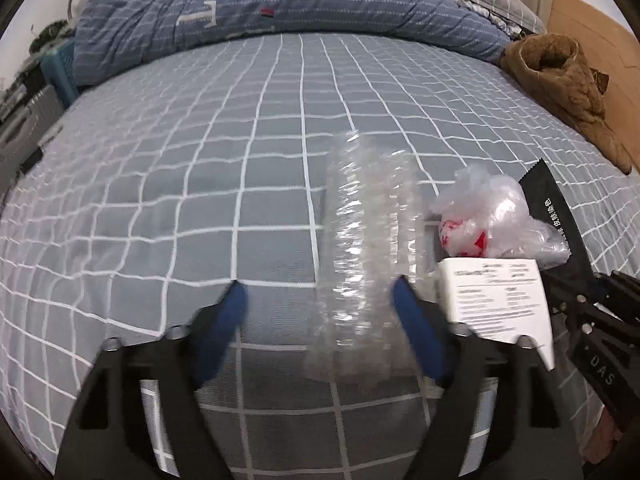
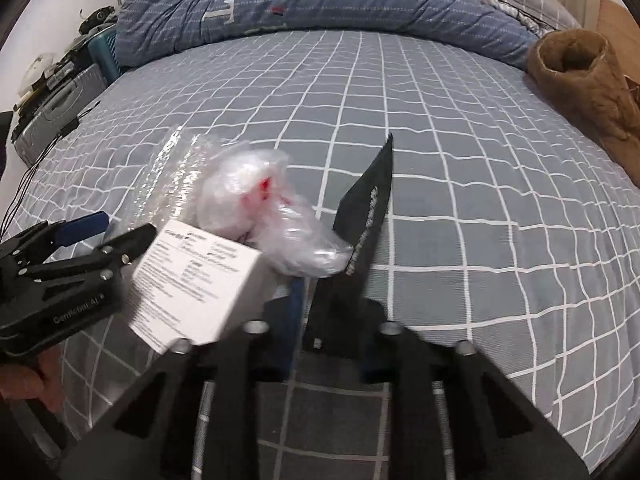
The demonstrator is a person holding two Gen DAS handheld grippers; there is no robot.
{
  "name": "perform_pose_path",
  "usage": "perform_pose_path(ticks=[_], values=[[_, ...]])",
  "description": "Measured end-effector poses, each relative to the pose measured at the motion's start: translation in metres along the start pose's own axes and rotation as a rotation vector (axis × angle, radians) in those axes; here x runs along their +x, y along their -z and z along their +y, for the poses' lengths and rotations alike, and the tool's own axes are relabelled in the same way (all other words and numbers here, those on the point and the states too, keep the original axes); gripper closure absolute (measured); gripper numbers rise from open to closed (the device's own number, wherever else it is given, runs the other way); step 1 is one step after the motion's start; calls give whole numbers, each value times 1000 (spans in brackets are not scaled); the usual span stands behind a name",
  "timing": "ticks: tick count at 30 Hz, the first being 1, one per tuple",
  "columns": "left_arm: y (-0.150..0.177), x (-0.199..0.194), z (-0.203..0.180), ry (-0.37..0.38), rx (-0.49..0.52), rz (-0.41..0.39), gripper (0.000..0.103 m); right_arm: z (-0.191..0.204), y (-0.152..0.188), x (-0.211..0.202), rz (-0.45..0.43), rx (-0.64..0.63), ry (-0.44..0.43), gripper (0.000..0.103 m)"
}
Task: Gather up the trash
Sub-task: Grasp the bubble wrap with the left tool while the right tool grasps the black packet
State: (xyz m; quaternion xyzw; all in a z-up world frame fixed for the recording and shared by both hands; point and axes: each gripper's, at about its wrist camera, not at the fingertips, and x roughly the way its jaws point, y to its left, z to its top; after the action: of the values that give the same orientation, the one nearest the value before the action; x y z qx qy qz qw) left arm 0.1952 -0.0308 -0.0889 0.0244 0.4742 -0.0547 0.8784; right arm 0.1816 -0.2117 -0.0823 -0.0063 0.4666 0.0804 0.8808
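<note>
Lengthwise, bubble wrap (image 1: 368, 248) points away between wide-open left jaws; right jaws pinch black pouch (image 2: 360, 236).

Clear, glossy bubble wrap (image 1: 370, 248); crinkled shiny plastic bag (image 1: 492, 216); smooth matt white paper box (image 2: 196, 284); glossy black foil packet (image 2: 366, 216); soft checked cloth sheet (image 1: 200, 160); brown fleecy cloth garment (image 1: 560, 80).
</note>
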Motion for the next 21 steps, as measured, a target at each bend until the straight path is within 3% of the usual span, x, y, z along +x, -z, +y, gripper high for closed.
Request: perform_pose_path(ticks=[3,5,8,13,21], values=[[1,6,5,52,-30,24,34,1,1,-1,-4,-1,-1,97],[2,8,2,82,-18,38,64,-1,1,-2,-9,2,-1,99],[3,6,-2,107,-6,45,80,-2,0,-4,-12,9,-3,99],[3,-1,-2,121,-24,34,87,-2,-1,-9,-23,8,0,100],[3,-26,-6,61,-34,-42,87,2,-1,-20,-49,-4,27,100]])
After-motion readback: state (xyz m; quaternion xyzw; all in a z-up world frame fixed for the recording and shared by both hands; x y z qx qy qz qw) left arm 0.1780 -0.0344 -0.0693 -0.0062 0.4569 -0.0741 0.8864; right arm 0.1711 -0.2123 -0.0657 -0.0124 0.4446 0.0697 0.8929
